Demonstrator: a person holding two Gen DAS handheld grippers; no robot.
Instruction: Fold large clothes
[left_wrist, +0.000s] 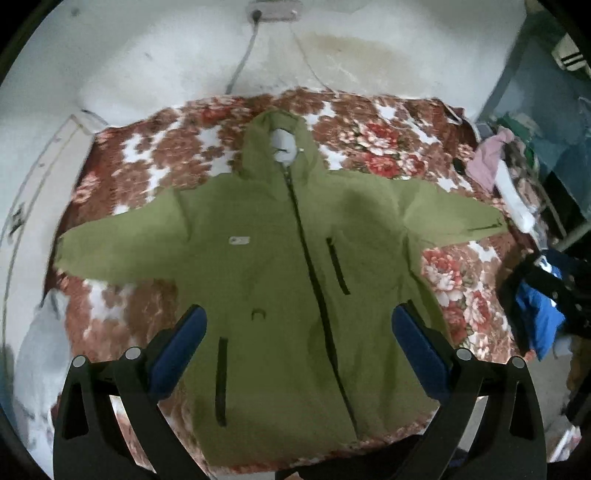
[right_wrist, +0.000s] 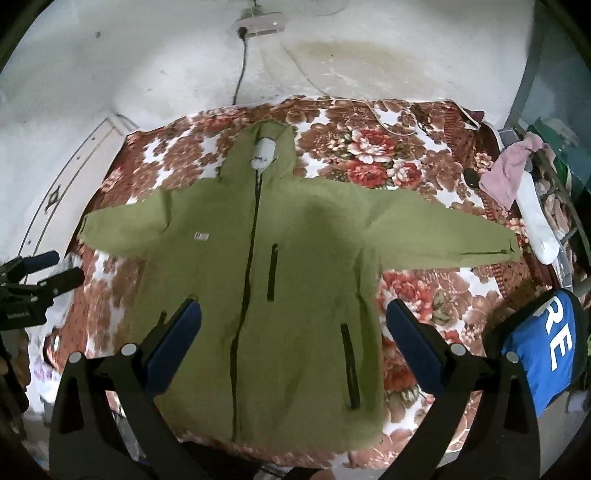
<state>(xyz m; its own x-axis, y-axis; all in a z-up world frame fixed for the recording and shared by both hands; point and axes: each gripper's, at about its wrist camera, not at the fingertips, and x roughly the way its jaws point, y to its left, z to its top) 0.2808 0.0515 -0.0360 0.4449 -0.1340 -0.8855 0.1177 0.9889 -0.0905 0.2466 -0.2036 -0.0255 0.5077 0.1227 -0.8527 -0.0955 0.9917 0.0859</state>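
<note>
Both grippers, left (left_wrist: 299, 321) and right (right_wrist: 293, 315), spread and empty above jacket (right_wrist: 288, 280) hem at bed (right_wrist: 406, 288) near edge: pinch sleeve cuffs first, fold inward.

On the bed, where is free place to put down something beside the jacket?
Bare floral blanket lies right of the hood, above the right sleeve, and below that sleeve beside the jacket body. The right edge is crowded with pink cloth and a white sock.

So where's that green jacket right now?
The green jacket lies spread flat, front up, on the floral blanket, sleeves out to both sides and hood toward the white wall. Both views look down on it between open jaws.
</note>
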